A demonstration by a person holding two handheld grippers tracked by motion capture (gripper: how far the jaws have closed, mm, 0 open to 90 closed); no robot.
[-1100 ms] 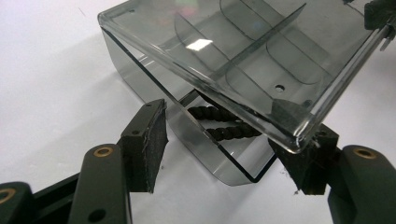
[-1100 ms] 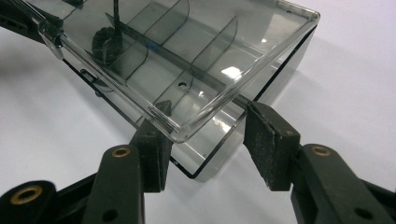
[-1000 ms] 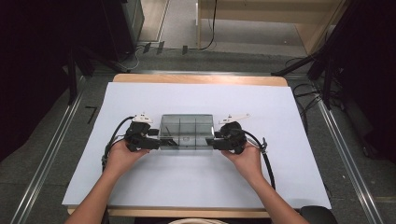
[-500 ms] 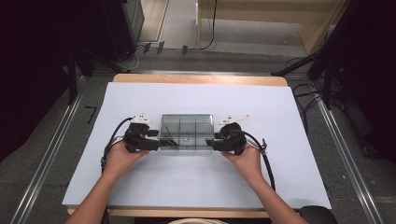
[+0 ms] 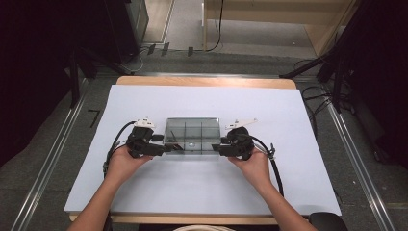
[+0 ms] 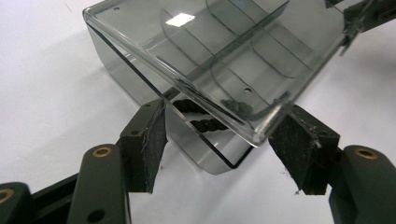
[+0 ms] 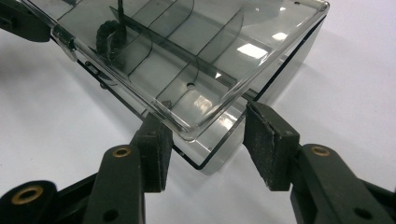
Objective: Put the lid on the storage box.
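A smoky clear plastic compartment box (image 5: 192,134) lies on the white table, its lid (image 6: 210,46) resting over the dividers. Small black coiled pieces (image 6: 205,125) lie in the compartment at its left end and show through the lid (image 7: 109,35) from the other side. My left gripper (image 5: 168,148) straddles the front left corner. Its pads (image 6: 149,140) touch the lid's edge on both sides of that corner (image 6: 224,109). My right gripper (image 5: 217,148) is set the same way around the front right corner (image 7: 203,114), one pad (image 7: 266,140) against the wall.
The white sheet (image 5: 202,192) covers the table, with open room in front of and behind the box. Cables trail from both grippers (image 5: 276,168). Dark stands and floor rails flank the table (image 5: 346,139).
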